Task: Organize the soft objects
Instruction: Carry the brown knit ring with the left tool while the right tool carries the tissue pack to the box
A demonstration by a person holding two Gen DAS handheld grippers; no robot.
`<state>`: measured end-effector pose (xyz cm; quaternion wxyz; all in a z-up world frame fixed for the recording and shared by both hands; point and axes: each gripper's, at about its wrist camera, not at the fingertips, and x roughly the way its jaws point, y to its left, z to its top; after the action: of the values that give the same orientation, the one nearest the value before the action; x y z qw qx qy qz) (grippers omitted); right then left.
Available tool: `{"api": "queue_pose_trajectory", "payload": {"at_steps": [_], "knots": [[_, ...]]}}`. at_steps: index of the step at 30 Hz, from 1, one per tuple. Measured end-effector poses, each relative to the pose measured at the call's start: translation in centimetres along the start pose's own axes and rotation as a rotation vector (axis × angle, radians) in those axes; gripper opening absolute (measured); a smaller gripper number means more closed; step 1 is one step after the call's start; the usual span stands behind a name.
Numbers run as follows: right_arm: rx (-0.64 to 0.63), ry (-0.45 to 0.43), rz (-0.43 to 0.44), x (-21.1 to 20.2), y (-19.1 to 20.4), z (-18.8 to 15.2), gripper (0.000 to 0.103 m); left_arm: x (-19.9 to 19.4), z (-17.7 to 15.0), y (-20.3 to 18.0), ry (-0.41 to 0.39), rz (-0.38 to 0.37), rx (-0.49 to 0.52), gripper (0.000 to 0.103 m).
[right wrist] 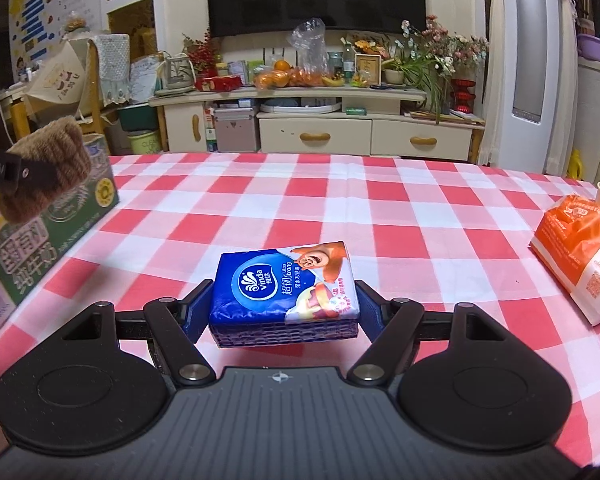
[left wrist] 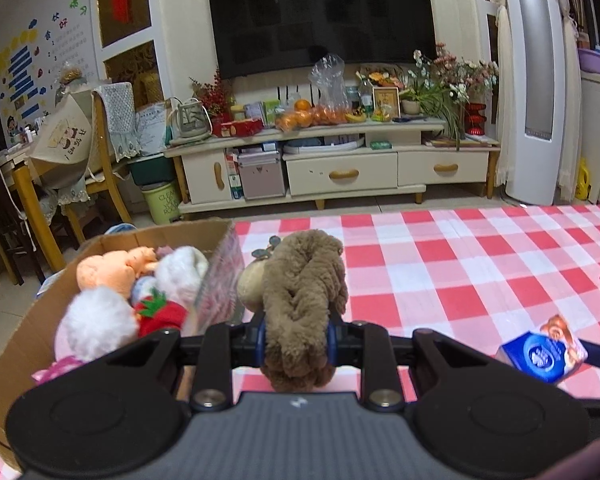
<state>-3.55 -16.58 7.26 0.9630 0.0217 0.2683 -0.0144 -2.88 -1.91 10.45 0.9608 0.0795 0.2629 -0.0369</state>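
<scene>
Left wrist: left tool [left wrist: 296, 340] grips brown plush [left wrist: 304, 280]; right tool [right wrist: 286, 312] clamps tissue pack [right wrist: 286, 286].

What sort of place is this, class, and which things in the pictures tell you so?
Most likely a home living room. A large television hangs above a cream TV cabinet crowded with oranges and flowers, and a checked tablecloth covers the table.

R gripper [right wrist: 285, 312] clamped on blue tissue pack [right wrist: 286, 294], above checked cloth [right wrist: 380, 208]

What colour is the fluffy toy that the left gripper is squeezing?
Brown. The fluffy toy sits between the left gripper pads; the left wrist view shows it best.
</scene>
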Motion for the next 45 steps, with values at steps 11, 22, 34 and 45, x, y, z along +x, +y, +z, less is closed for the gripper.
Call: {"api": "queue_pose_trajectory", "payload": {"at_steps": [11, 22, 34, 45], "knots": [[-0.037, -0.026, 0.046, -2.4, 3.3, 0.6, 0.090, -1.6, 1.0, 2.8, -0.046, 0.018, -0.036, 0.025], [-0.086, -0.065, 0.084, -3.9, 6.2, 1.7, 0.090, -2.7, 1.4, 5.3, -0.086, 0.042, -0.074, 0.025], [-0.135, -0.106, 0.116, -4.2, 9.0, 3.8, 0.090, -2.7, 1.5, 8.7, -0.108, 0.101, -0.114, 0.025], [-0.182, -0.130, 0.163, -3.3, 12.3, 5.7, 0.090, -2.3, 1.2, 11.5, -0.096, 0.132, -0.160, 0.025]]}}
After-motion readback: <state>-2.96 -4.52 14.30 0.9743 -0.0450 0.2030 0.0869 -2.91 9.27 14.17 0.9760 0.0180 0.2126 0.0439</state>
